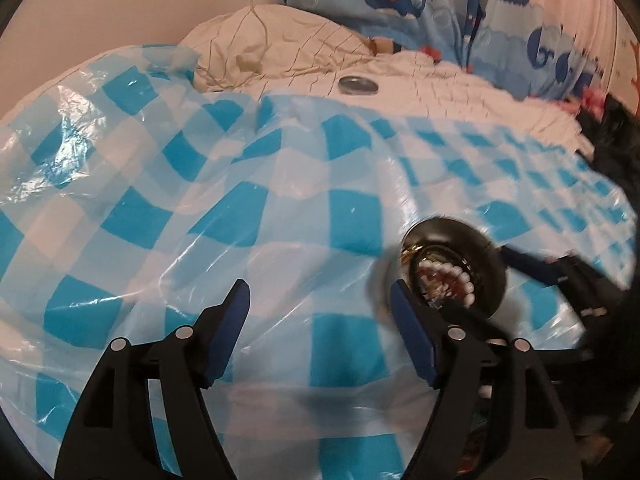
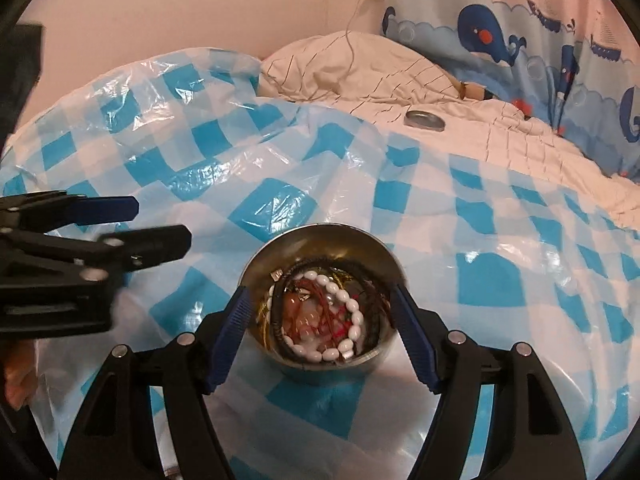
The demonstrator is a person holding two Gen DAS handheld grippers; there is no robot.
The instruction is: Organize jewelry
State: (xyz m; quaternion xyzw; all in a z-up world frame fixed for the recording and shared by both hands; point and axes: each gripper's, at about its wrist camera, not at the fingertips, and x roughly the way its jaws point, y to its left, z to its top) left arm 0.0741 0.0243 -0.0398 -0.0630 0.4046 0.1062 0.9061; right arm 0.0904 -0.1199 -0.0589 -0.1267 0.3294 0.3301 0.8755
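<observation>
A round metal bowl sits on the blue-and-white checked plastic sheet. It holds a white bead bracelet, dark cords and red and gold pieces. My right gripper is wide open, its blue pads on either side of the bowl; I cannot tell whether they touch it. My left gripper is open and empty above the sheet, with the bowl just right of its right finger. The left gripper also shows at the left of the right wrist view. The right gripper shows blurred at the right of the left wrist view.
A round metal lid lies on the white bedding behind the sheet; it also shows in the left wrist view. A whale-print curtain hangs at the back right. A pillow with a cable across it lies by the wall.
</observation>
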